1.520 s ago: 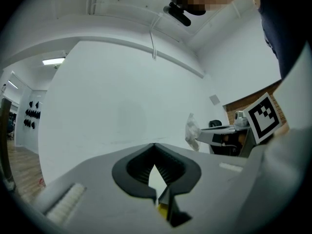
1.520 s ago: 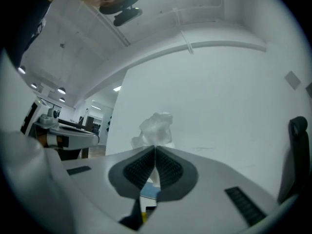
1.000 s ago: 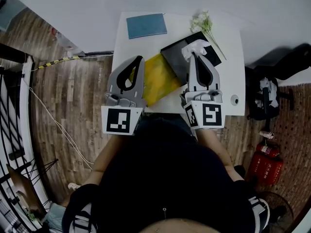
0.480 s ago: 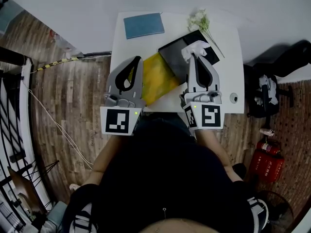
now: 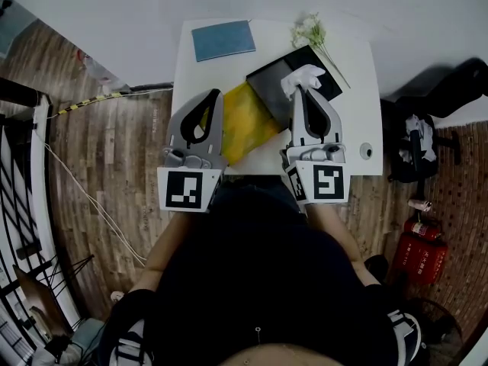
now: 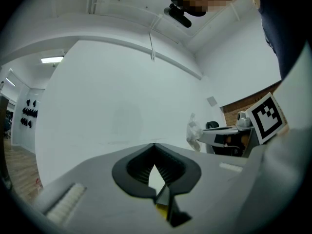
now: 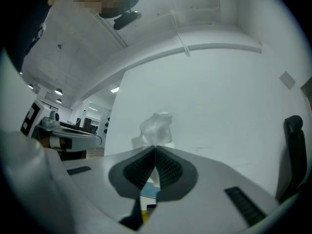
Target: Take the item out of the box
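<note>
Over a white table (image 5: 358, 105), viewed steeply from above, pinching a crumpled white wad (image 5: 302, 75) in the right gripper (image 5: 307, 90), jaws closed tight on its near edge and the bulk of it bunching up past the tips. Holding that wad directly above a black box (image 5: 268, 90) at roughly 1 o'clock from the tabletop's centre, with any contact between wad and box floor impossible to judge from this angle. Hovering the left gripper (image 5: 219, 92) at about 9 o'clock, jaws pressed together with nothing between them, over the left edge of a yellow sheet (image 5: 248, 120). Showing that sheet spread between the two grippers, running up against the box's near-left side. Sharing the tabletop with a blue booklet (image 5: 223, 40) at 11 o'clock, well apart from the box, a sprig of white flowers (image 5: 311, 30) at 12 to 1 o'clock with stems trailing past the box's far corner, and a small round object (image 5: 366, 152) near the edge at 4 o'clock. Pointing both grippers level, away from the person's dark torso (image 5: 259, 280) at 6 o'clock.
</note>
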Demonstrator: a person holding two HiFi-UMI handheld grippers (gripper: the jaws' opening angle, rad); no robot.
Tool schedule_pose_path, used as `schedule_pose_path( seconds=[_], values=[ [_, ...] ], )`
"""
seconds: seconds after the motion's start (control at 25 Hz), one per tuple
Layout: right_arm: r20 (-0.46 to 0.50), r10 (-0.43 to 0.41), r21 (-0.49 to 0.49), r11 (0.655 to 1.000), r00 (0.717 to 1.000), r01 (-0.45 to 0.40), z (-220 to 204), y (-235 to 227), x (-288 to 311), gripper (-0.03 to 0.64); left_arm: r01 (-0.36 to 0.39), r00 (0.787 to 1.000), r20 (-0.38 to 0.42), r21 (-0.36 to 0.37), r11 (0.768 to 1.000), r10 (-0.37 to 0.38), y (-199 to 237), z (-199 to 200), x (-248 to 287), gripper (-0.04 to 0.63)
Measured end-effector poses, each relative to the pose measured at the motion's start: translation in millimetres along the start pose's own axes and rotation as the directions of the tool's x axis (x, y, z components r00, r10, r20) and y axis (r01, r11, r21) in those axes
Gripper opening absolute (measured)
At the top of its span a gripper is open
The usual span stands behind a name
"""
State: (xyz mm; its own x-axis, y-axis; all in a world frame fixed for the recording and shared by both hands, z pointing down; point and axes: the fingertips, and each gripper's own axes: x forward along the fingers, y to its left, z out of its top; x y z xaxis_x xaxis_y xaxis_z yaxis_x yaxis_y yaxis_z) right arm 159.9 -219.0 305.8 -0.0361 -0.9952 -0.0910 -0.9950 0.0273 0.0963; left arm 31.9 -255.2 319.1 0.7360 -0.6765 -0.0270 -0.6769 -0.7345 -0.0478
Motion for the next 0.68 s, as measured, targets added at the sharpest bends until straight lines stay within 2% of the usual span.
schedule_pose_path(
  seconds=[0.68],
  values=[
    [-0.025,0.049,0.011,0.999,0.998,-0.048,-10.2,-2.0,0.0,0.012,-0.04,0.999,-0.018,-0.008,0.999,0.04,-6.2,-5.8,-2.7,0.009]
  ],
)
